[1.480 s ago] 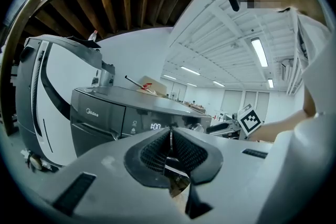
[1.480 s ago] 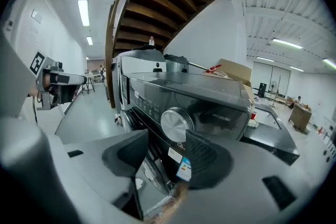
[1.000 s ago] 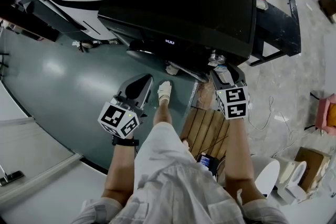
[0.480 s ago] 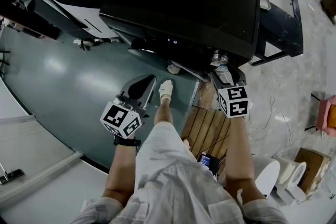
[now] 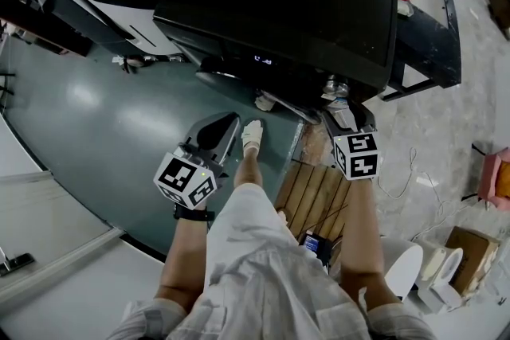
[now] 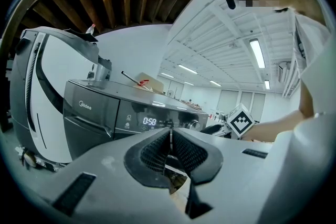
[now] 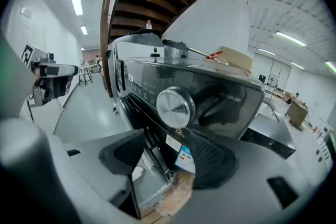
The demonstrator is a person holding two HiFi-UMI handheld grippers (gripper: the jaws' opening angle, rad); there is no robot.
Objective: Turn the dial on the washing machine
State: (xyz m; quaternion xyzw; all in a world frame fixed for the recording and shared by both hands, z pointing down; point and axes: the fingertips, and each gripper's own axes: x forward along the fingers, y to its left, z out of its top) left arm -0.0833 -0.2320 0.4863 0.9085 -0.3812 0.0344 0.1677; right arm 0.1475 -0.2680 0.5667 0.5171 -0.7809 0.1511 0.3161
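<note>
While the right gripper (image 7: pixel 168 155) had scarcely moved in the last second, its fingers (image 7: pixel 123 156) stood spread apart just short of the dial (image 7: pixel 176 107) on the washing machine (image 5: pixel 279 4), so turning looked unstarted; the left gripper (image 6: pixel 170 147), fingers pressed together empty, hung well left of the dial.

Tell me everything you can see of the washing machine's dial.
The dial is a round knob with a brushed silvery face and a shiny rim, metal-looking. It sticks out from the dark glossy control panel. The right gripper, jaws apart, points at it from just below. Nothing visibly touches it.
</note>
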